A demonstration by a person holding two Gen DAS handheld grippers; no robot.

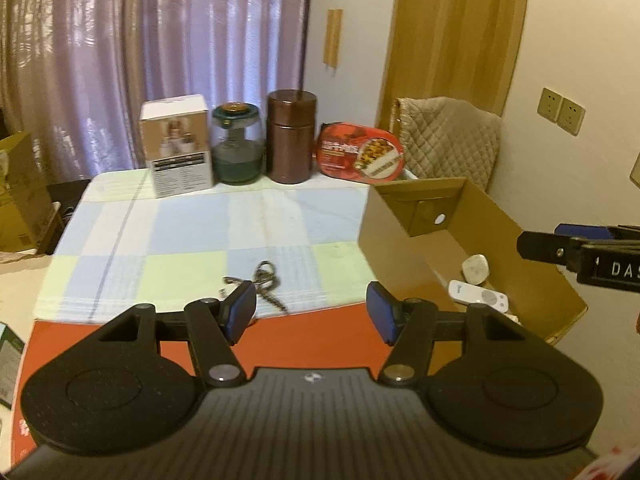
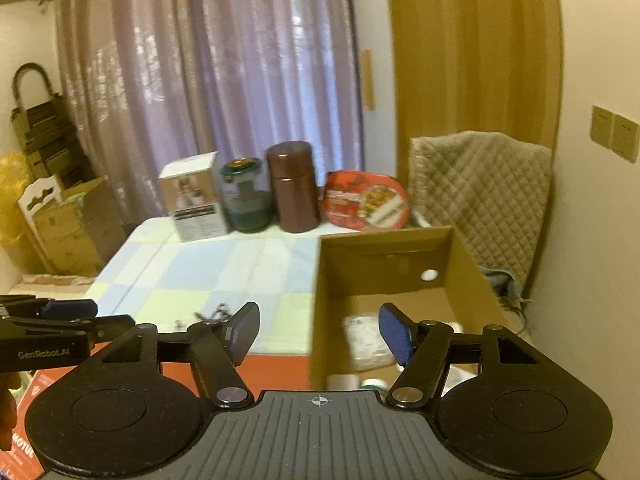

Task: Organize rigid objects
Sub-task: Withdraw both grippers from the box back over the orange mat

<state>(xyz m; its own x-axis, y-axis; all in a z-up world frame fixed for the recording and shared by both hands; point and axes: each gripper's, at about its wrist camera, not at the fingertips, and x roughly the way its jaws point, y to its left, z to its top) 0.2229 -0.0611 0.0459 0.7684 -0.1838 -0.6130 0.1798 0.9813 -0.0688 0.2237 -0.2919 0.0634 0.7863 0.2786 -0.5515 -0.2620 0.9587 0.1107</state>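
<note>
Table with a checked cloth (image 1: 192, 236) in pale blue, green and white, spreading ahead of both grippers; a red surface (image 1: 308, 340) lies directly under the left tool's fingers.

Cardboard box (image 1: 404, 248), open at the top, ahead and to the right of the left gripper (image 1: 311, 312) and straight ahead of the right gripper (image 2: 319, 332), with its near wall just beyond the right tool's fingertips. A white remote (image 1: 478, 299) and a small white rounded object (image 1: 475, 269) lie on the box floor; in the right wrist view the contents are blurred and only pale shapes can be told.

Row of four items at the far edge of the cloth, ahead of both tools, from left to right: white carton (image 1: 178, 146), glass jar (image 1: 237, 144) with a dark lid, brown cylindrical canister (image 1: 291, 136), red oval tin (image 1: 360, 154) leaning on its edge. A quilted chair back (image 1: 452, 136) stands behind the box.

Left gripper: jaws spread wide, blue pads (image 1: 242, 314) apart, nothing between them. Right gripper: jaws likewise spread wide and empty, poised over the near end of the box; in the left wrist view it enters from the right edge, above the box.

Bunch of keys (image 1: 264, 280) on a chain, lying on the cloth just ahead of the left gripper's left finger, apart from both pads and outside the box. In the right wrist view it shows as a dark blur (image 2: 212, 314) beyond that tool's left finger.
</note>
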